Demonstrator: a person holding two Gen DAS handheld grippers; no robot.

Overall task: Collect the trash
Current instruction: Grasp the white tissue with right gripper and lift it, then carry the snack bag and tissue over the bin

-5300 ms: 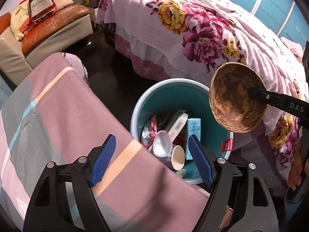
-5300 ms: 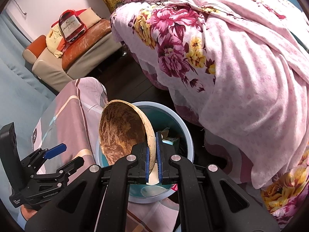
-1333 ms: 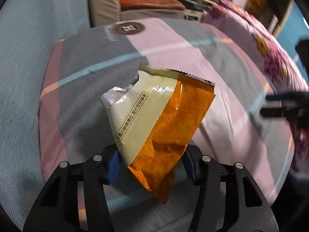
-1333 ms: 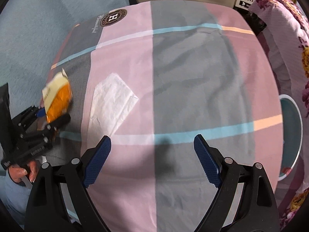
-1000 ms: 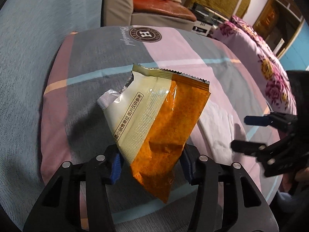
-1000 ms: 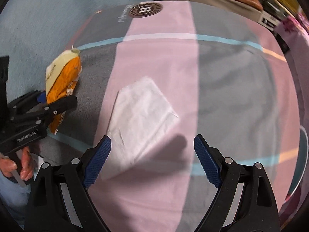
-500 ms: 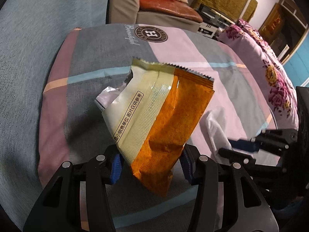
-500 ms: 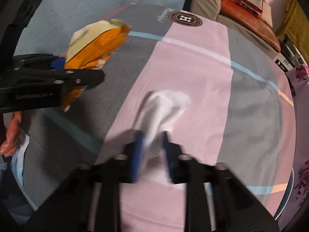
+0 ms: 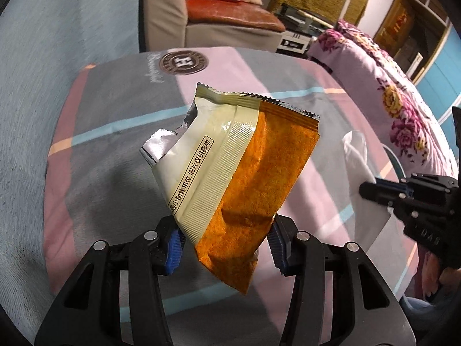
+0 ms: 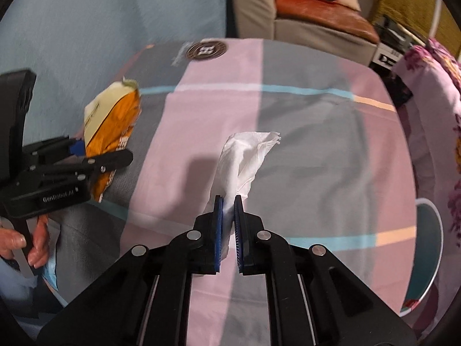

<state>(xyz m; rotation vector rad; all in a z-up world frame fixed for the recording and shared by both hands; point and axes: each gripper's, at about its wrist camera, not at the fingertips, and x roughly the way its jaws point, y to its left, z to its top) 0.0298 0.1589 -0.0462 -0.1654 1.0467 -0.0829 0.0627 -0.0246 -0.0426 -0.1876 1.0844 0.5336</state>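
Carrying both pieces to bin (image 10: 429, 248) at table's right edge; keeping grips tight, releasing only over the opening.

L gripper (image 9: 224, 245) clamping snack wrapper (image 9: 242, 173) by its lower end, rest sticking up, off cloth (image 9: 115, 109).

R gripper (image 10: 228, 225) pinching tissue (image 10: 245, 158), fanning up past tips.

Orange snack bag (image 9: 239, 173) in left gripper (image 9: 224, 242)

Snack wrapper (image 9: 239, 173) up between left tongs (image 9: 224, 242), above surface (image 9: 115, 132). Tissue (image 10: 245, 158) pinched in right tongs (image 10: 229, 219), off to wrapper's right. Bin (image 10: 429, 248) at surface's right edge, bed (image 9: 389, 86) beyond it. Sofa (image 9: 230, 20) behind surface.
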